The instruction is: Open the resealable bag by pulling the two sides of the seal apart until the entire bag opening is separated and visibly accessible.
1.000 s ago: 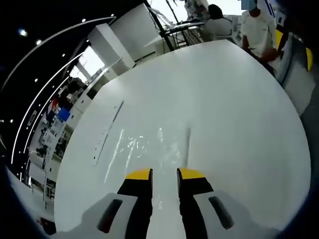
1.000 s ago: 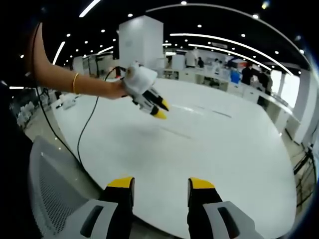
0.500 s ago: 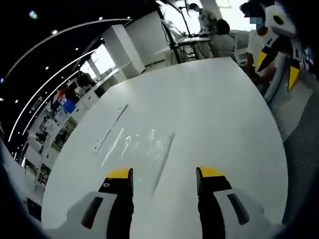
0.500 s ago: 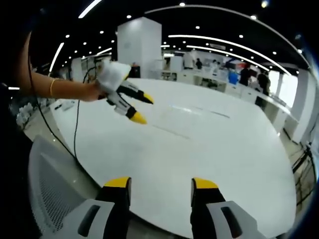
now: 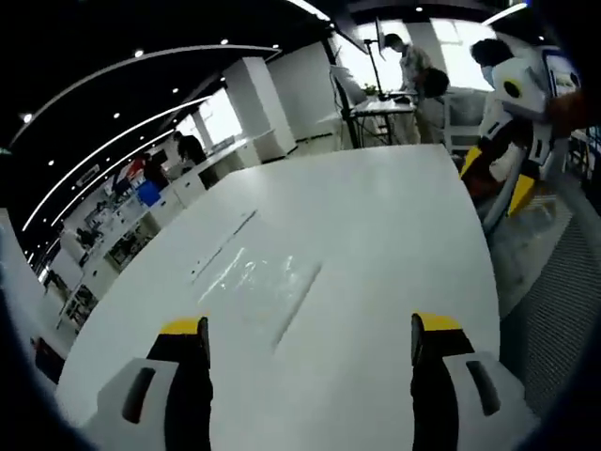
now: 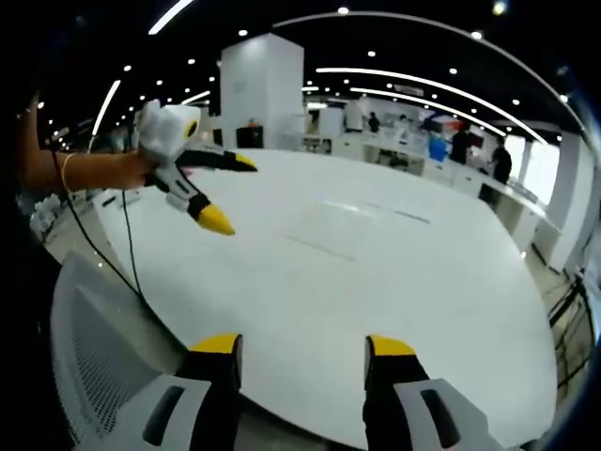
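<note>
White desk [image 5: 376, 244] carries the clear bag [image 5: 258, 282], lying flat at centre. Left tongs [image 5: 310, 329] hover near it at 6 o'clock, jaws spread wide, empty. Right tongs [image 6: 302, 346] hang off the desk edge, also released.

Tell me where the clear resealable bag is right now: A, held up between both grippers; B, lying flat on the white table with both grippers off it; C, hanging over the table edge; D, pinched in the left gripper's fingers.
B: the resealable bag lies flat on the white table, ahead of the open left gripper and untouched by it.
</note>
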The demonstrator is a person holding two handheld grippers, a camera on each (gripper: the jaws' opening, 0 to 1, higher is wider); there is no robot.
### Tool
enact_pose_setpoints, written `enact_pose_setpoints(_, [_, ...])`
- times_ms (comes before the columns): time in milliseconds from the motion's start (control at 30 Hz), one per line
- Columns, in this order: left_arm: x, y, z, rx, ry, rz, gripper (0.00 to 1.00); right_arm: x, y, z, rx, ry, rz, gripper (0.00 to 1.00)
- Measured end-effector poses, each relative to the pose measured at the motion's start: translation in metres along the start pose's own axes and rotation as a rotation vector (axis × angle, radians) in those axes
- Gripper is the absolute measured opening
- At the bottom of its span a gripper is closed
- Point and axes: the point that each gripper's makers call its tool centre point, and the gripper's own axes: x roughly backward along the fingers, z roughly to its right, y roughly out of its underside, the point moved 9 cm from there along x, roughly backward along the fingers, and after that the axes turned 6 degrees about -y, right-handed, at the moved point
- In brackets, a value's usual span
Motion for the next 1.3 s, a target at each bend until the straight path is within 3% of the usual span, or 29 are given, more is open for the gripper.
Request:
enact_pose_setpoints(133, [0.017, 0.007, 0.014, 0.021, -0.003, 0.001, 0.87, 0.000, 0.003, -0.003, 0.002, -0.002, -0.003, 0.50])
enact_pose_setpoints(200, [0.023, 0.013, 0.020, 0.034, -0.023, -0.009, 0.88, 0.001, 0.005, -0.004, 0.001, -0.003, -0.006, 0.50])
enact_pose_setpoints(233, [0.028, 0.017, 0.022, 0.037, -0.068, -0.005, 0.88, 0.001, 0.006, -0.005, 0.000, -0.002, -0.004, 0.50])
enact_pose_setpoints(400, [0.042, 0.027, 0.037, 0.077, -0.073, -0.003, 0.89, 0.003, 0.008, -0.006, -0.002, 0.000, -0.005, 0.50])
enact_pose_setpoints(500, [0.049, 0.030, 0.043, 0.145, -0.074, 0.014, 0.89, 0.003, 0.010, -0.006, -0.001, 0.003, -0.007, 0.50])
enact_pose_setpoints(667, [0.062, 0.031, 0.050, 0.326, -0.104, 0.111, 0.92, 0.004, 0.013, -0.006, 0.003, 0.009, -0.003, 0.50])
enact_pose_setpoints(933, [0.078, 0.047, 0.066, 0.406, -0.104, 0.116, 1.00, 0.003, 0.016, -0.005, 0.000, 0.029, 0.032, 0.62])
enact_pose_setpoints(1133, [0.085, 0.054, 0.070, 0.453, -0.119, 0.134, 1.00, 0.002, 0.004, -0.002, 0.006, 0.050, 0.150, 0.73])
enact_pose_setpoints(1200, [0.087, 0.054, 0.071, 0.506, -0.130, 0.166, 1.00, 0.001, 0.000, -0.002, 0.007, 0.048, 0.192, 0.74])
enact_pose_setpoints(1300, [0.088, 0.058, 0.073, 0.536, -0.137, 0.176, 1.00, -0.001, 0.000, -0.002, 0.012, 0.046, 0.210, 0.75])
